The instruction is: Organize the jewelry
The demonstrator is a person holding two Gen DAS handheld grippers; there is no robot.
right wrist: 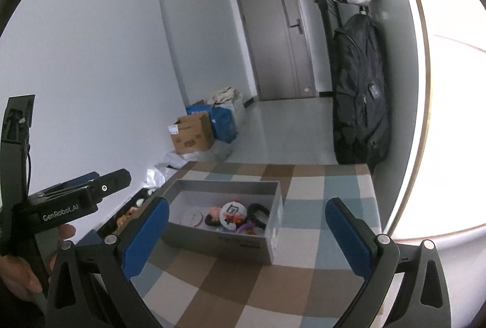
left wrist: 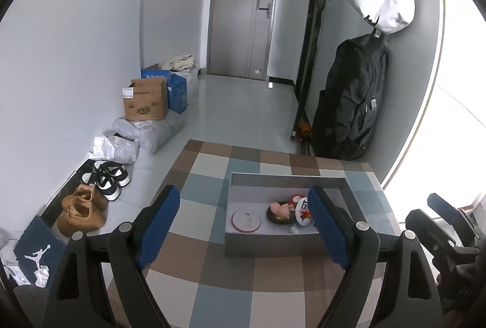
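Both the left gripper (left wrist: 244, 224) and right gripper (right wrist: 247, 232) stood with fingers wide apart and empty, the trinkets (right wrist: 234, 215) lying inside the open grey box (left wrist: 273, 246) ahead of the fingertips, a state fitting either sorting under way or finished.

A table covered in a checkered cloth (left wrist: 212, 267) of brown, blue and cream squares carries a single open grey box (left wrist: 273, 243), set near its far edge. The box rests directly on the cloth; small trinkets lie jumbled inside, among them a round white disc (left wrist: 246, 220).
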